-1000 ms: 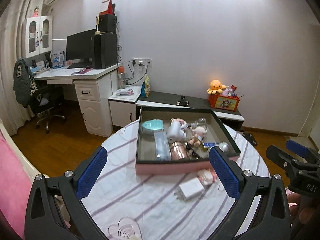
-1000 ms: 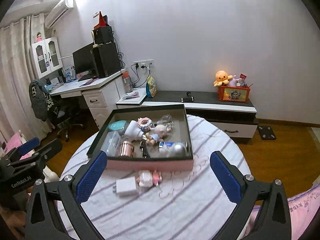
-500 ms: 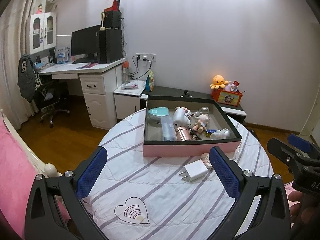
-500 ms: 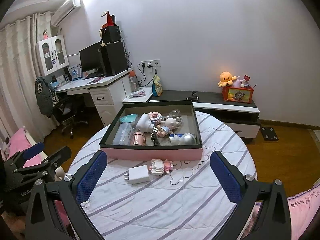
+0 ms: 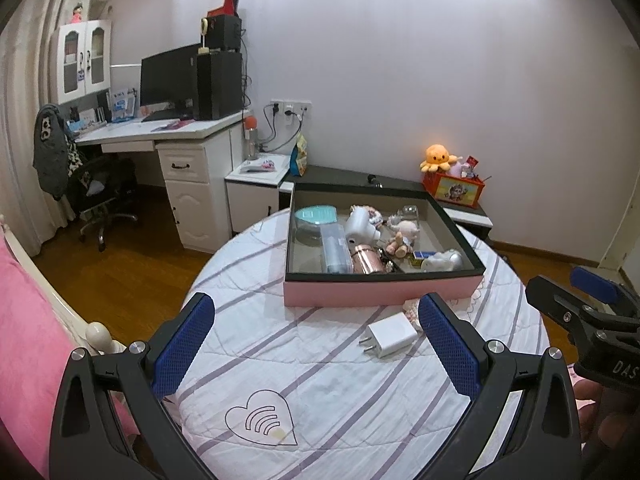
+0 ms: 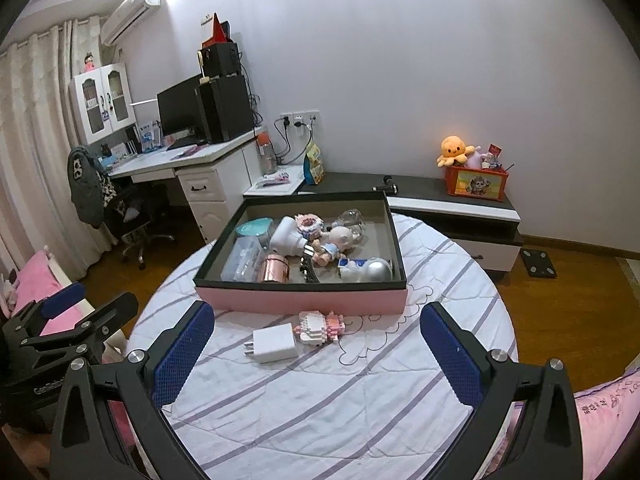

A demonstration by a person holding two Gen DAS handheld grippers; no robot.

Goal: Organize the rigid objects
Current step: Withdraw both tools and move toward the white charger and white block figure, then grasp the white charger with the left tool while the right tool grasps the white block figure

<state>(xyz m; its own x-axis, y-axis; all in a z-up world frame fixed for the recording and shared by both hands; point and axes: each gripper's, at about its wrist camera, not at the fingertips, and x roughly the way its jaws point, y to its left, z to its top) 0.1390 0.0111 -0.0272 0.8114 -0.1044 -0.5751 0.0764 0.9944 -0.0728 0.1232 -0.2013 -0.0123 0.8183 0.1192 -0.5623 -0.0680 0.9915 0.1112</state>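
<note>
Both tongs, left [image 5: 316, 344] and right [image 6: 316, 354], hang spread wide and empty above the round table [image 6: 360, 400] with its striped cloth. Near the table's middle a white charger plug [image 6: 275, 344] lies touching a pink-and-white brick toy [image 6: 320, 326], just in front of the pink tray [image 6: 300, 300] holding a doll, a copper tin and other trinkets.

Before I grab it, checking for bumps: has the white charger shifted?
No. The white charger still lies beside the block toy, just before the pink box.
</note>
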